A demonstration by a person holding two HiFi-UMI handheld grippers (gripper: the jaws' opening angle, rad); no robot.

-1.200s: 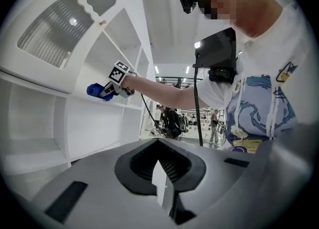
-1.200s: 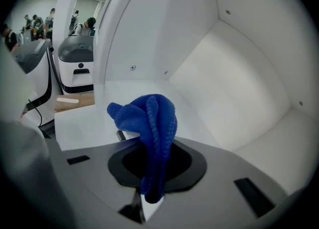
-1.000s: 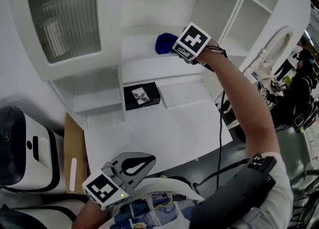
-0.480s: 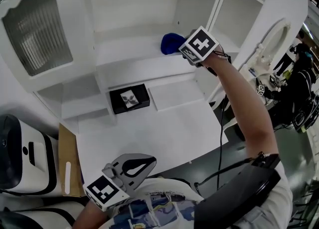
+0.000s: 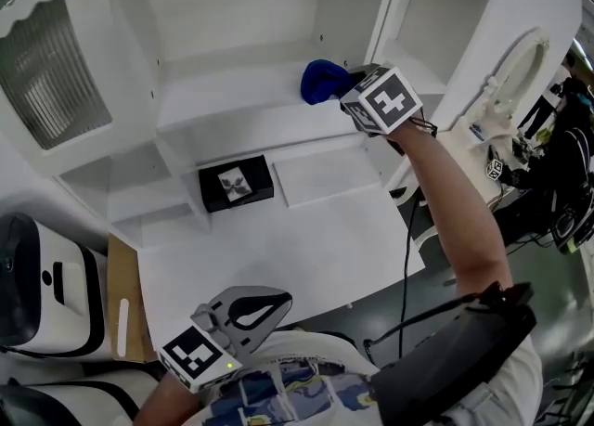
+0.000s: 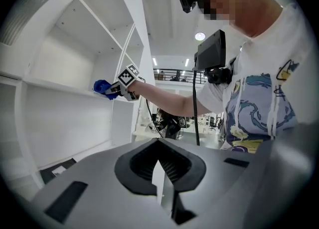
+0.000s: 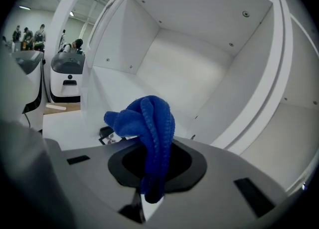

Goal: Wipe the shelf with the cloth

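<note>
A blue cloth (image 5: 322, 81) is bunched up at the right end of the white cupboard's middle shelf (image 5: 232, 90), close to the upright divider. My right gripper (image 5: 345, 88) reaches into the cupboard and is shut on it. In the right gripper view the cloth (image 7: 147, 123) stands up out of the right gripper (image 7: 149, 193) and hides the jaw tips, with the shelf (image 7: 119, 91) beyond. My left gripper (image 5: 278, 300) hangs low near my body, shut with nothing in it. The left gripper view shows the left gripper (image 6: 162, 180) and, far off, the cloth (image 6: 101, 87).
A black box (image 5: 236, 182) with a white mark lies on the lower ledge under the shelf. The cupboard's ribbed glass door (image 5: 46, 71) stands open at the left. A white machine (image 5: 37, 285) and a cardboard sheet (image 5: 125, 294) are at the lower left. People stand at the far right.
My right gripper has slid the cloth to the right along the shelf, closer to the divider. The left gripper has stayed put. The head view has shifted.
</note>
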